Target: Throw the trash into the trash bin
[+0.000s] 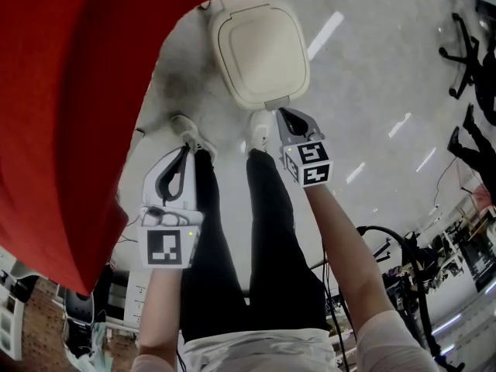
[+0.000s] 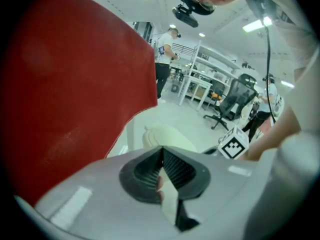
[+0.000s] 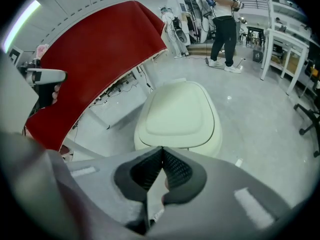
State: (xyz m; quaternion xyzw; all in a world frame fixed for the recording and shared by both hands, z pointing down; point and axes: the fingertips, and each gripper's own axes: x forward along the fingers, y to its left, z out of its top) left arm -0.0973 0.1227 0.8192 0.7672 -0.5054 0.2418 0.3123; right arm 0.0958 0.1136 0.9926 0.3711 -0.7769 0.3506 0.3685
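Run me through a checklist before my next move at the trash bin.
1. Trash bin open: not ok, its lid is closed.
2. Bin right ahead of both grippers: ok.
3. Left gripper holding trash: not ok, shut with nothing between its jaws.
4. Right gripper holding trash: not ok, shut and empty.
5. Red cloth apart from the bin: ok.

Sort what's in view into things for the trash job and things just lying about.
For the job: trash bin, lid closed; left gripper, shut; right gripper, shut. No trash visible.
Lying about: red cloth; office chair; a person standing in the background.
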